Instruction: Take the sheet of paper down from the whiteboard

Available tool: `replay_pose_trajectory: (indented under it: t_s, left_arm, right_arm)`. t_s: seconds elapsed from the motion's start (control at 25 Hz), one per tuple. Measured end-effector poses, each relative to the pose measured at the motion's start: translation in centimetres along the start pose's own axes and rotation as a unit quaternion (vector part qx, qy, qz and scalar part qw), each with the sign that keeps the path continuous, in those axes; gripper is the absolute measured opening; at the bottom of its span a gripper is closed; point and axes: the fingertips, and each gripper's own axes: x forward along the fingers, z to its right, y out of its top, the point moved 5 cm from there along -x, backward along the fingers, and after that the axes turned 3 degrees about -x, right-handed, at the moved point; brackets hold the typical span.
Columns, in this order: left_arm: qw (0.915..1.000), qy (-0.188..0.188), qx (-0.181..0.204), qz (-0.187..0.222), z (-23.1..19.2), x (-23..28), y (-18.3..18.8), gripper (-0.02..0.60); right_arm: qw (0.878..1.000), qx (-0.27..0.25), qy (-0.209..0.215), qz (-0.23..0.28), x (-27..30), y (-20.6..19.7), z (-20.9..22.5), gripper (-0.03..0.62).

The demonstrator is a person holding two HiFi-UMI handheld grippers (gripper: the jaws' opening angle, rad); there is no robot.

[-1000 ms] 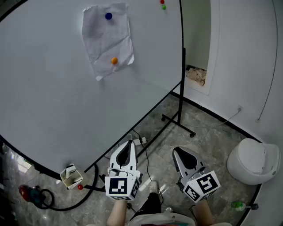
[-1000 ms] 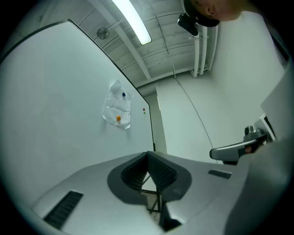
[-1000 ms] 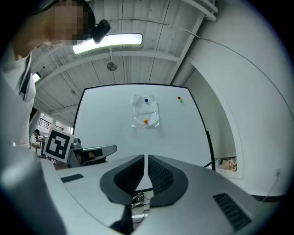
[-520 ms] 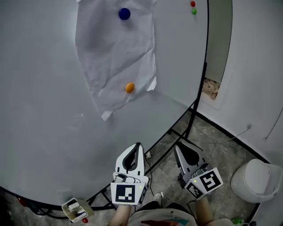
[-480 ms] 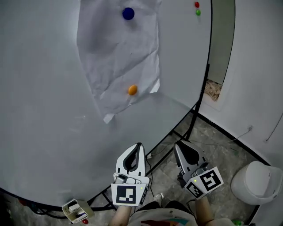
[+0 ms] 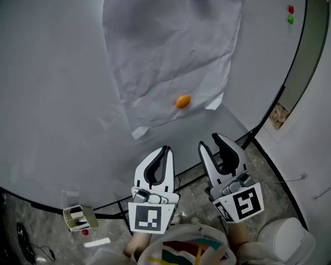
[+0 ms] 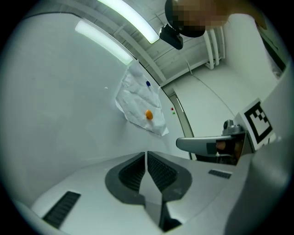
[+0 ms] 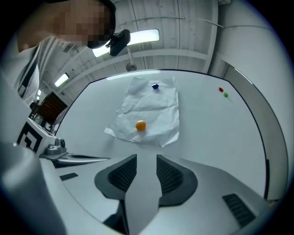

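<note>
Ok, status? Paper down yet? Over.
Left tool shut, empty. Right tool just opened, empty. Paper not down: orange magnet and blue magnet pin it to whiteboard. Nothing in the way.

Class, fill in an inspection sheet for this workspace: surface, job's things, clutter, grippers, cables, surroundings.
Surface: whiteboard, otherwise blank.
Job's things: sheet of paper, creased, under blue magnet and orange magnet.
Clutter: red magnet, green magnet near board's edge; small box below.
Grippers: left gripper shut, empty; right gripper open, empty, jaws have just been opening; both short of paper.
Cables: dark cable on floor.
Surroundings: white bin, stone floor.
</note>
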Motion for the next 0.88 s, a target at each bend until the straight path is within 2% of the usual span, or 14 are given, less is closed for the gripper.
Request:
replay_pose_trajectory:
  t_s: [0.08, 0.12, 0.16, 0.36, 0.48, 0.68, 0.76, 0.88]
  left_arm:
    - [0.9994, 0.033, 0.002, 0.013, -0.2, -0.3, 1.0, 0.061]
    - [0.9988, 0.046, 0.005, 0.018, -0.4, -0.5, 1.5, 0.102]
    - [0.9979, 0.060, 0.011, 0.023, -0.6, -0.8, 2.1, 0.115]
    - [0.9911, 0.117, 0.042, 0.047, -2.0, -1.8, 5.2, 0.120]
    - [0.9918, 0.117, 0.010, 0.052, -2.3, -1.9, 6.1, 0.120]
    - [0.9920, 0.093, -0.058, 0.062, -2.3, -1.5, 7.1, 0.120]
    - [0.9909, 0.103, -0.060, 0.062, -2.5, -1.3, 7.3, 0.120]
    - [0.9895, 0.129, -0.031, 0.057, -2.5, -1.2, 7.2, 0.116]
  right_arm:
    - [0.999, -0.020, 0.027, 0.019, 0.6, 1.2, 0.0, 0.115]
    - [0.998, -0.024, 0.041, 0.029, 0.8, 1.6, -0.1, 0.114]
    - [0.997, -0.024, 0.057, 0.039, 1.1, 2.1, -0.2, 0.114]
    - [0.989, -0.051, 0.113, 0.080, 2.7, 4.3, -0.7, 0.114]
    - [0.985, -0.072, 0.121, 0.099, 3.9, 5.6, -1.0, 0.114]
    - [0.981, -0.057, 0.145, 0.113, 3.7, 6.1, -1.0, 0.114]
    - [0.981, -0.054, 0.146, 0.113, 3.5, 5.9, -1.0, 0.114]
    - [0.983, -0.063, 0.137, 0.109, 3.9, 5.6, -1.0, 0.114]
